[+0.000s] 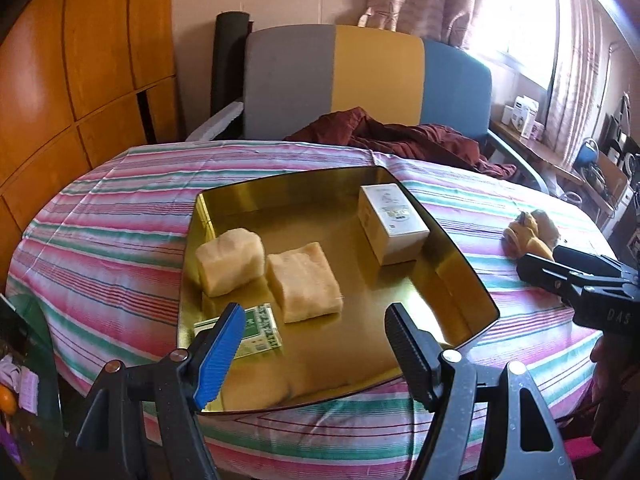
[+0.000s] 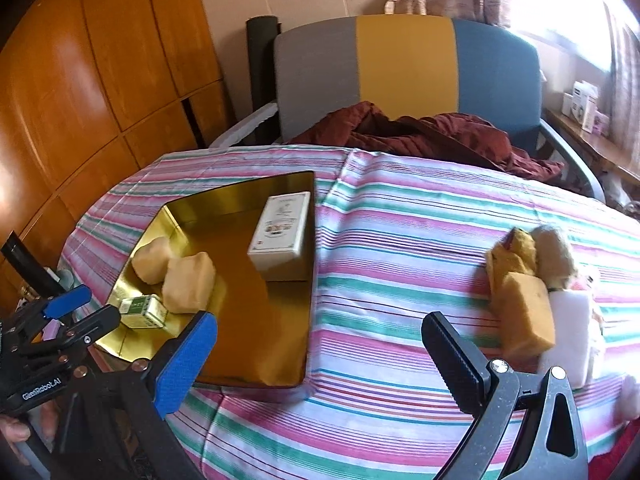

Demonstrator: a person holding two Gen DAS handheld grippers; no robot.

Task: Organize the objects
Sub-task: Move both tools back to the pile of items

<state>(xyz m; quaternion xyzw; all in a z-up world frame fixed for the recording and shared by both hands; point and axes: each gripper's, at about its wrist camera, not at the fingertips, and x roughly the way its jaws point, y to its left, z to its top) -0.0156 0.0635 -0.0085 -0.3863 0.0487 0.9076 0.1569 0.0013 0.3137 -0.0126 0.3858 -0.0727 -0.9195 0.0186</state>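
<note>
A gold metal tray (image 1: 460, 280) (image 2: 240, 208) lies on the striped tablecloth. It holds two tan sponge blocks (image 1: 230, 266) (image 1: 306, 288), a white box (image 1: 390, 222) (image 2: 280, 230) and a small green box (image 1: 262, 332) (image 2: 144, 311). My left gripper (image 1: 316, 354) is open and empty over the tray's near edge. My right gripper (image 2: 320, 360) is open and empty above the cloth, right of the tray. A yellow-brown sponge (image 2: 526, 312), a white block (image 2: 568, 332) and a fluffy toy (image 2: 554, 252) lie at the right.
A grey, yellow and blue chair (image 1: 372, 80) stands behind the table with a dark red cloth (image 1: 400, 136) on it. Wooden panels (image 1: 60, 100) are at the left. A cluttered shelf (image 1: 560, 148) runs under the window at the right.
</note>
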